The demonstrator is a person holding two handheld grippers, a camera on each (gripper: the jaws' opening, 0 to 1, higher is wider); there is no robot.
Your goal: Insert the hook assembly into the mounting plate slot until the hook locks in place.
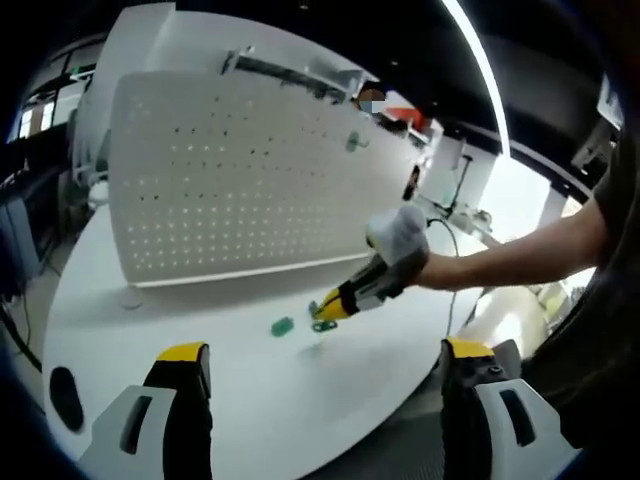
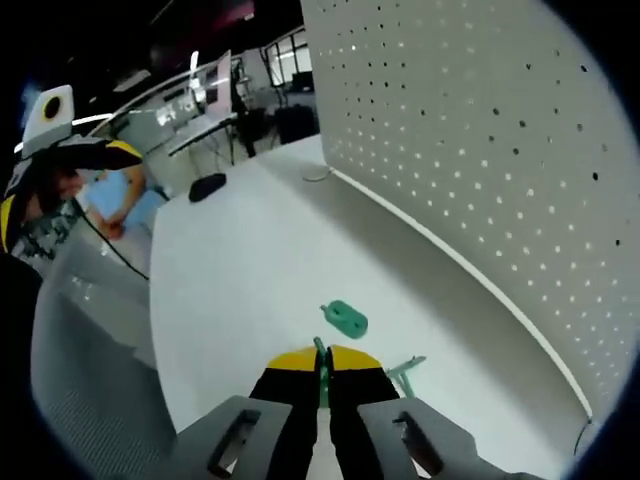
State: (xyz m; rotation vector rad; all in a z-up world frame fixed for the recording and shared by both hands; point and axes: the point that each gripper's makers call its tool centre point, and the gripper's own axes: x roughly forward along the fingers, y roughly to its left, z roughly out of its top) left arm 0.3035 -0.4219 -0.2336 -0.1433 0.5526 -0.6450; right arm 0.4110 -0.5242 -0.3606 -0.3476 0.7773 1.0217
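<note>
Right gripper (image 2: 322, 362): clenching a thin green hook (image 2: 320, 368), lower centre.
Left gripper (image 1: 325, 352): hanging released, jaws flanking bottom edge.
Green plate (image 2: 345, 318): lying on white table (image 2: 230, 280), centre, just beyond hook.
Pegboard (image 2: 480, 150): standing upper right.
Technique: aligning hook squarely with slot, pressing steadily.

A round white table (image 1: 250, 390) carries a small flat black oval object (image 2: 207, 186) near its edge and a faint round disc (image 1: 129, 297) by the upright panel's foot. Beyond the table, a seated person in a light blue top (image 2: 128, 205) and desks with lit monitors (image 2: 205, 95) stand under a long bright ceiling light strip (image 1: 480, 70).
</note>
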